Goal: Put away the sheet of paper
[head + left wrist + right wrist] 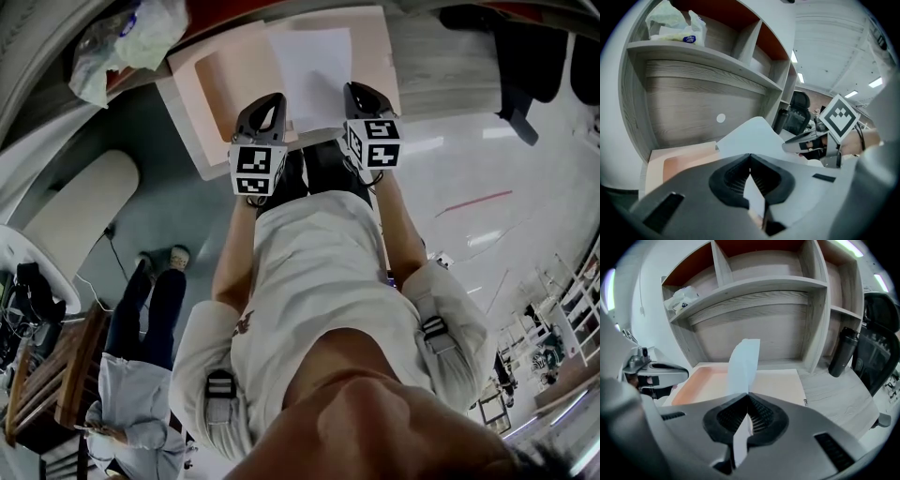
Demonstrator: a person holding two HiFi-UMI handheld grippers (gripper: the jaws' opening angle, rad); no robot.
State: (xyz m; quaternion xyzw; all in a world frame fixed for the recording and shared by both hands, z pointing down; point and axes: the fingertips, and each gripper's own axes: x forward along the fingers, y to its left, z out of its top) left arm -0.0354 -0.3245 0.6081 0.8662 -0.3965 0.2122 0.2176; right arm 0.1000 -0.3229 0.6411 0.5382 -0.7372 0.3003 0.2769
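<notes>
Paper, a white rectangular sheet (314,66), hangs over the flat peach tray (225,89). You have your left gripper (750,161) and right gripper (748,401) each clamped tight on its near edge.

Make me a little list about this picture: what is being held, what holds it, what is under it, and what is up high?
Held thing: sheet of paper
Left gripper: shut on the paper's edge
Right gripper: shut on the paper's edge
Underneath: pink tray on the desk
Up high: plastic bag on the shelf
Nearby: black bottle standing on the desk
</notes>
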